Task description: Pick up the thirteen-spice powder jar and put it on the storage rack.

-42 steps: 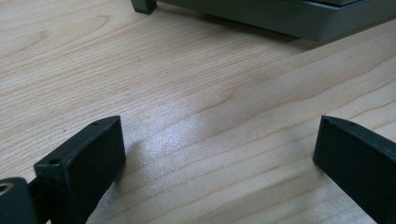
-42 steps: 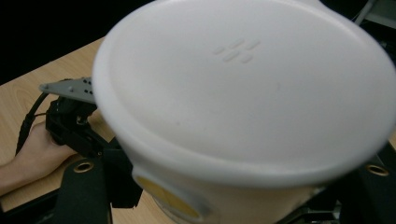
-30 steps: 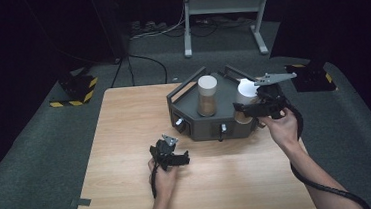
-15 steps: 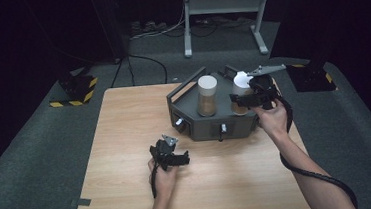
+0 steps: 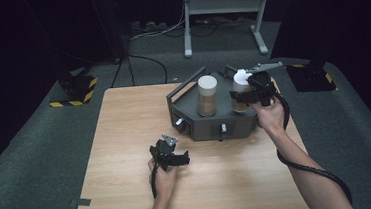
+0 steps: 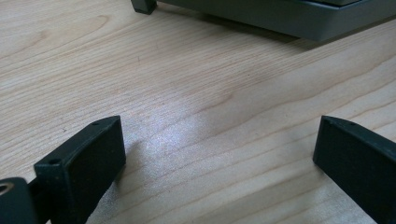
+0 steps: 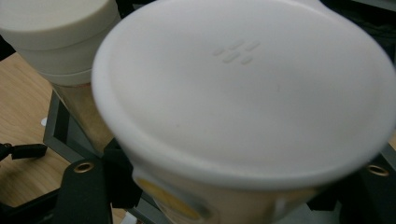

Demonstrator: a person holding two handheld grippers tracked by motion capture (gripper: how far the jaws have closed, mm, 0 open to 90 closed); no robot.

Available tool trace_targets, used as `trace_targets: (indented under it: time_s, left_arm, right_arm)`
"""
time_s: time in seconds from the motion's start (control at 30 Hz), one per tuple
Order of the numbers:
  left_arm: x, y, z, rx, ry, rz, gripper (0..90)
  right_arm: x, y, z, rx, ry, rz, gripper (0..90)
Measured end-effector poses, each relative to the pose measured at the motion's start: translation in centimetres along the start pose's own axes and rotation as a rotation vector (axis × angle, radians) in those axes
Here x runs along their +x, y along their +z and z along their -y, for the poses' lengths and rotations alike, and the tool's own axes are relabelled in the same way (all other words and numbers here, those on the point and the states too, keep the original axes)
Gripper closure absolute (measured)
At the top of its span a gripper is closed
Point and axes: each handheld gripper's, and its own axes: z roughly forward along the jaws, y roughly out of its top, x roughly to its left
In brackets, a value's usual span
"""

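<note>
right gripper [image 5: 243,96]: jaws clamped on white-lidded jar [image 7: 243,93], tan contents, in grey rack [image 5: 210,127] | left gripper [image 5: 173,155]: jaws wide, empty, on table [image 5: 126,139]

My table [image 5: 126,139] is light wood, sitting on grey carpet [image 5: 37,156]. Behind it I see a white metal stand [image 5: 224,11] with cables [image 5: 145,62] trailing across the floor. A block with yellow-black hazard stripes [image 5: 74,90] lies off the table's far left corner, and another [image 5: 314,77] off the far right.
</note>
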Motion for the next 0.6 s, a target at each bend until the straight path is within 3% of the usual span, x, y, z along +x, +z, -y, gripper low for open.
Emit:
trace_targets:
  time_s: [0.5, 0.6]
  left_arm:
    - [0.0, 0.0, 0.0, 0.000, 0.000, 0.000, 2.3]
    - [0.0, 0.0, 0.0, 0.000, 0.000, 0.000, 2.3]
  right_arm:
    - [0.7, 1.4, -0.2, 0.042, -0.031, 0.013, 30.6]
    - [0.7, 2.4, -0.4, 0.084, -0.036, 0.017, 30.5]
